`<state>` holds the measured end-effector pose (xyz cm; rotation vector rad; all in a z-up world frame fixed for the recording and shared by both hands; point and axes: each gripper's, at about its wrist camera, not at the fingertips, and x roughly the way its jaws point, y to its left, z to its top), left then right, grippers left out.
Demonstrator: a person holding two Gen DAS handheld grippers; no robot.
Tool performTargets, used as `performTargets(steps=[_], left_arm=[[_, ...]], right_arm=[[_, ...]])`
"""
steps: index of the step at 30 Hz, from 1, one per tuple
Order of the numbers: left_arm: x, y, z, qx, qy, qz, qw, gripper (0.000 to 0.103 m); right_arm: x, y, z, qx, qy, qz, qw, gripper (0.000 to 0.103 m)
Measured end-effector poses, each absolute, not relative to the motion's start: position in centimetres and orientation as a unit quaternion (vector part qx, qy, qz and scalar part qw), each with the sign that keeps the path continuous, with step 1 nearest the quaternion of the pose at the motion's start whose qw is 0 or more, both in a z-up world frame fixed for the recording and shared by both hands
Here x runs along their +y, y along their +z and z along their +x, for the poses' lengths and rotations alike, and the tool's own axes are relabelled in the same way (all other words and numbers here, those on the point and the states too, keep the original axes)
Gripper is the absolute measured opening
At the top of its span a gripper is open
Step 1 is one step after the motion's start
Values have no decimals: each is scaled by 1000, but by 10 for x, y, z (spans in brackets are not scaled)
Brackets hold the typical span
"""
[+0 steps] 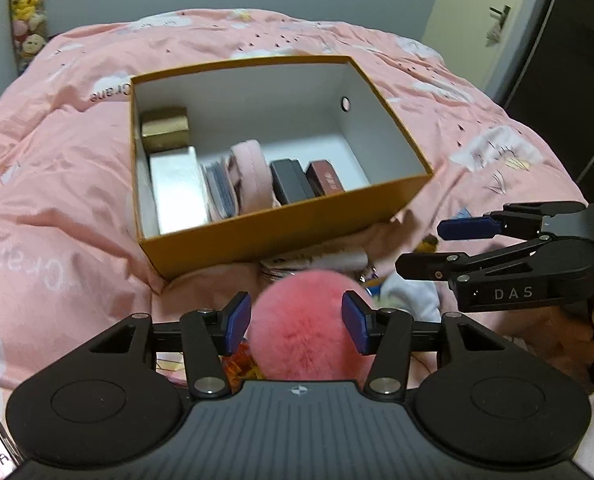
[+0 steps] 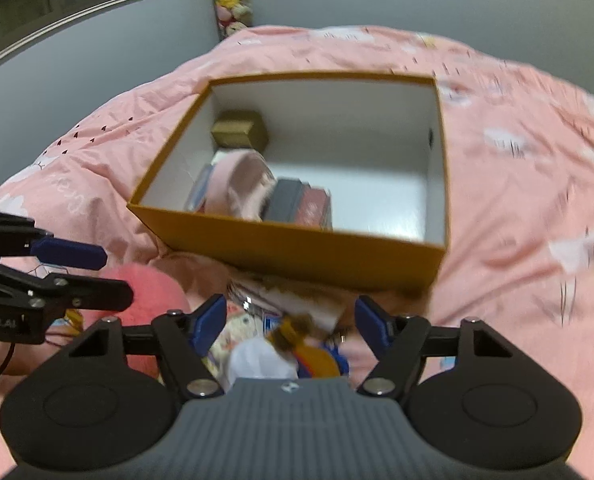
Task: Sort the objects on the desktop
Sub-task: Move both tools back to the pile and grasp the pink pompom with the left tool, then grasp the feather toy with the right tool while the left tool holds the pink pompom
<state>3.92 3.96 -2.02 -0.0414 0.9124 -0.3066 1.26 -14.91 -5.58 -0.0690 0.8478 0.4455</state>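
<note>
Your left tool (image 1: pixel 297 326) stood apart around the pink pompom (image 1: pixel 303 320) on the bed before the box (image 1: pixel 281 228), right tool (image 2: pixel 289 320) empty; next it needed closing and lifting.

A bed with a pink quilt (image 1: pixel 77 184) carries an open yellow box (image 1: pixel 281 232), a fluffy pink ball (image 1: pixel 305 332) and small clutter (image 2: pixel 281 332)
</note>
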Motion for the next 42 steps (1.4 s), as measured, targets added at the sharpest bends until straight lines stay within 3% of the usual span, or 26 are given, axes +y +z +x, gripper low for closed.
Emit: performTargets(steps=[4,22,27,42], left_arm=[[31,-20,36,435,-166,2,885,69],[24,-59,50,483,-161,-13,861,71],[20,-56,45,474,-173,-4,863,55],[50,-35,43,447,-145,-59,881,50]], right_arm=[[-158,-64,7,428,215,-20,878,70],[-134,-86,-1,451,238,-64,858,70],[-133,-86,-2,448,239,-71,858,67],[-134,-67,-5,409,221,-77,882,67]])
